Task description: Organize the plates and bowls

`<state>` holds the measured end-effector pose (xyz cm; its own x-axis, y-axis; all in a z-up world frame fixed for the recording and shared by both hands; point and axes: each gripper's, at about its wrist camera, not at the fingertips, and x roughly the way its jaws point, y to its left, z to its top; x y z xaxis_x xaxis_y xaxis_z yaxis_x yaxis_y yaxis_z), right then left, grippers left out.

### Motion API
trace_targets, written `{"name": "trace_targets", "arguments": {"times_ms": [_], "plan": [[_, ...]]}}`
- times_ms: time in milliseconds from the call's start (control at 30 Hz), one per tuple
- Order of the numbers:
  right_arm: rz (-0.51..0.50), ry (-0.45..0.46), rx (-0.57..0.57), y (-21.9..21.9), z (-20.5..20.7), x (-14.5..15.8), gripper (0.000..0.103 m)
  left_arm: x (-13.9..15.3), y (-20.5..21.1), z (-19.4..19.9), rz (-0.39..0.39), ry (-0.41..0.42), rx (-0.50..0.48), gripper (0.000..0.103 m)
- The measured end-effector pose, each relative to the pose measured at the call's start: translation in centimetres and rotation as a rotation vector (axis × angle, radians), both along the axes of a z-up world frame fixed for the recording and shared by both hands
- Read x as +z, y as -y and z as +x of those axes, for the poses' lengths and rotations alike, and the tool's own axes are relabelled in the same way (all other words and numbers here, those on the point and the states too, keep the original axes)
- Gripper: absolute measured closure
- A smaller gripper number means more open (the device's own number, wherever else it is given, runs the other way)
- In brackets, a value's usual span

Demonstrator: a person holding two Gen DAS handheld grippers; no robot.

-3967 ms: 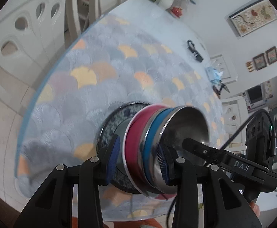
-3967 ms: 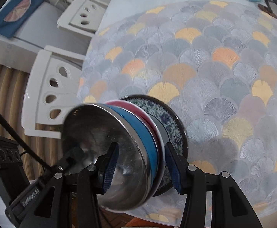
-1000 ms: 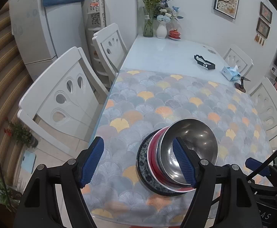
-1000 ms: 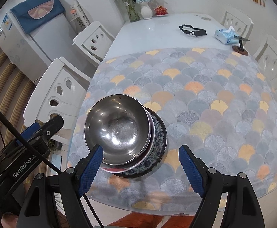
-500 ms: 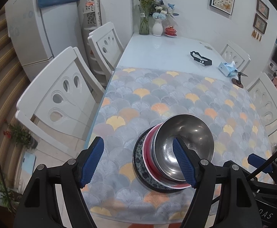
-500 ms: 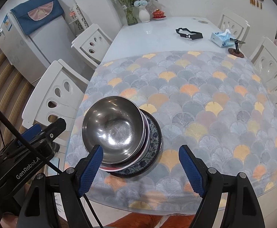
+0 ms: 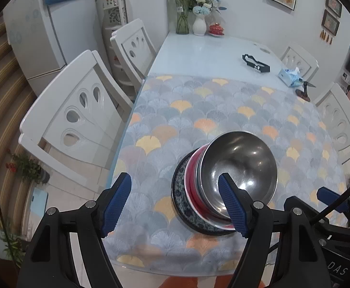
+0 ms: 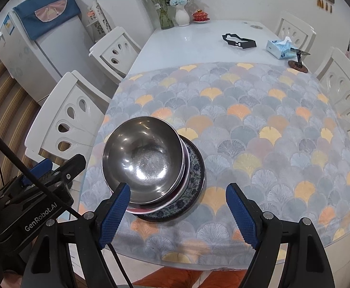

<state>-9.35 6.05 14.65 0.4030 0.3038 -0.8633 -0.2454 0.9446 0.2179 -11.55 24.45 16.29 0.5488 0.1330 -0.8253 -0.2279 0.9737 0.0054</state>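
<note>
Crockery is gathered into 1 stack near the front edge of the surface, on the fan-patterned cloth. A blue-patterned plate is set at the bottom, as the widest piece, so that a broad base is given. A red-rimmed dish is nested on it, and a steel bowl is placed on top, mouth up, where the deepest piece can be seated without rocking. The stack is judged complete, since no other plate or bowl is seen on the cloth.

The left claw is held above the stack with its fingers apart and nothing between them. The right claw is likewise spread wide and empty. Both are kept clear of the stack, so that it is not disturbed.
</note>
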Motion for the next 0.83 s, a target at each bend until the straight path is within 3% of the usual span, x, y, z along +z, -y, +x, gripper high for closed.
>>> {"name": "trace_targets", "arguments": {"times_ms": [567,833], "plan": [[-0.057,0.027,-0.011,-0.5,0.3,0.2,0.023,-1.3,0.1,0.5,-0.006,-0.070,-0.031,0.029],[-0.059,0.022,-0.003,-0.6,0.4,0.1,0.023,-0.9,-0.3,0.3,0.046,-0.017,0.013,0.029]]}}
